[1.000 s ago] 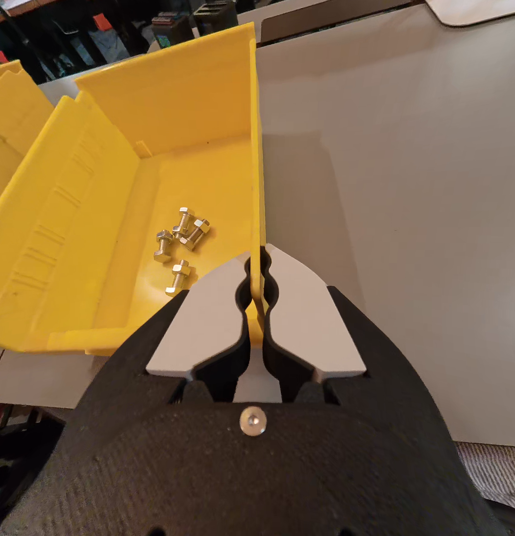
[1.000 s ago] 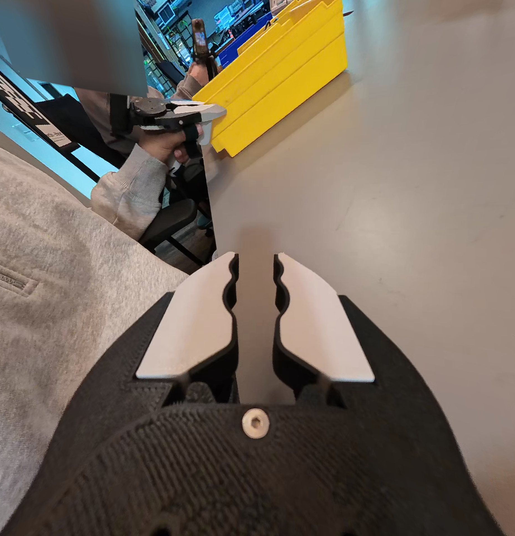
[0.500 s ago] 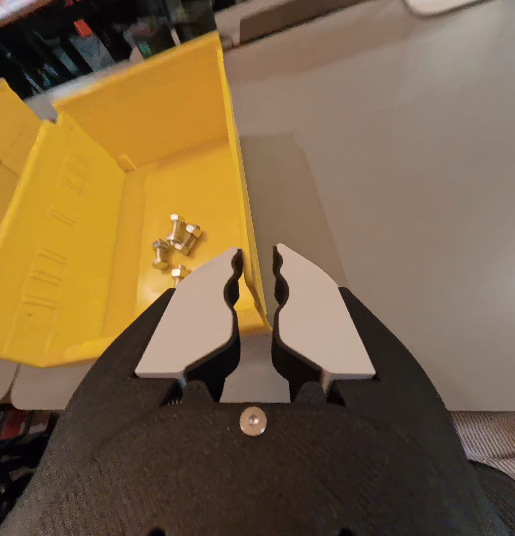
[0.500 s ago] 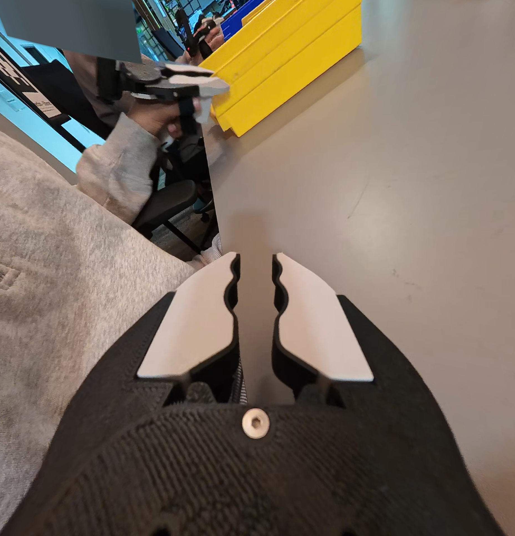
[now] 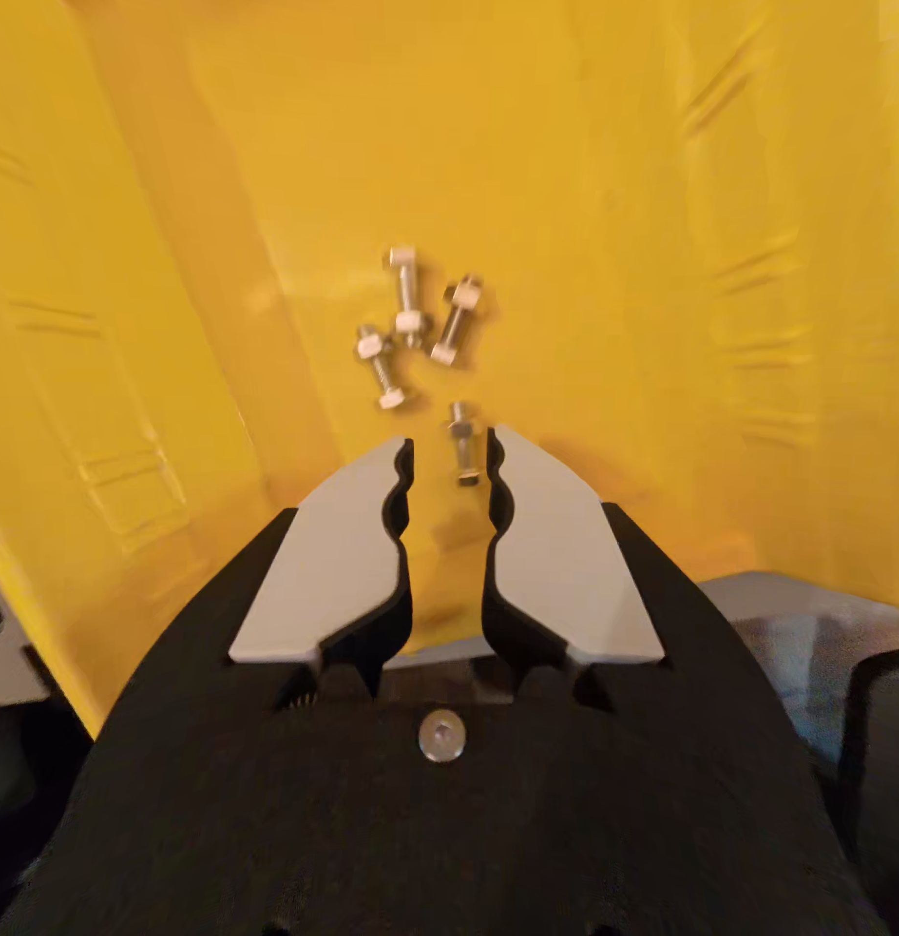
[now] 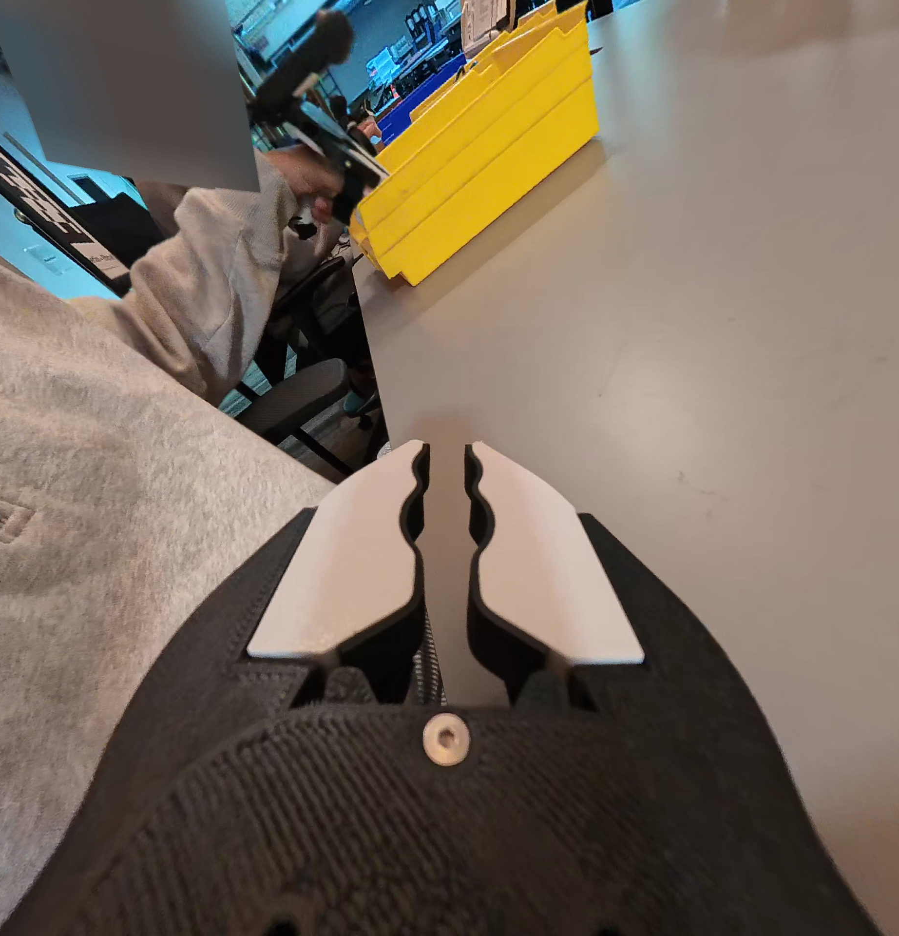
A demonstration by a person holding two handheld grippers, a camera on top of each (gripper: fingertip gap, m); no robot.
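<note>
My left gripper (image 5: 450, 436) is open inside a yellow plastic bin (image 5: 614, 177), low over its floor. Several small silver bolts with nuts lie there. The nearest bolt (image 5: 462, 448) lies lengthwise in the gap between my fingertips, not gripped. Three more bolts (image 5: 412, 324) lie in a cluster just beyond. My right gripper (image 6: 447, 446) is empty, its jaws a narrow gap apart, above the grey table (image 6: 715, 354) near its left edge. In the right wrist view the bin (image 6: 487, 152) stands far off, with the left gripper (image 6: 348, 162) at its near end.
The bin's ribbed side walls (image 5: 82, 354) rise on both sides of the left gripper. A person in a grey sweatshirt (image 6: 108, 456) sits at the table's left edge (image 6: 374, 385). A black chair (image 6: 295, 395) stands beside it. A second yellow bin (image 6: 493, 45) stands behind the first. About 50 centimeters separates my left fingertips from my right.
My left gripper let go of the bin's right wall, opened, and moved left and down into the bin over the bolts. My right gripper's jaws have closed a little.
</note>
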